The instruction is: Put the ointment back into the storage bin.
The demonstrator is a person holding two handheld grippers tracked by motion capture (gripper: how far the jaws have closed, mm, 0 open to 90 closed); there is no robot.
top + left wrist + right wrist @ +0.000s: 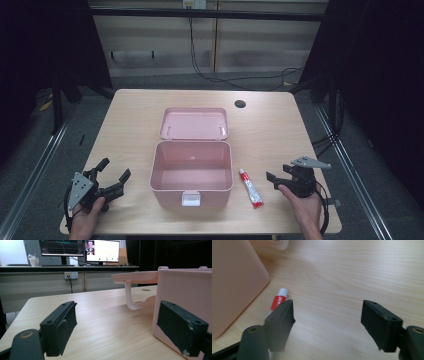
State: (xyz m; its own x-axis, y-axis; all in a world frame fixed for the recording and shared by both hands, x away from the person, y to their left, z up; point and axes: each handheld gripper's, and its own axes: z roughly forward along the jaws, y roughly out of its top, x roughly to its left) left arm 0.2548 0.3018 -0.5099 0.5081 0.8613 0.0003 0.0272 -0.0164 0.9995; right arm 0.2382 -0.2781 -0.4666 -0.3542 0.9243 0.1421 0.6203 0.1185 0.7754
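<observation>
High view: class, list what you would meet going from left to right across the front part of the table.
Left gripper with open fingers → open pink box → red and white tube → right gripper with open fingers.

Tube right of open box, on table.

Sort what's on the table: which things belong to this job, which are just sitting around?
In the job: pink box, open and empty; red-and-white tube beside it; right gripper nearest the tube; left gripper.

Lying about: table hole; floor cables; monitors on the far desk.
</observation>
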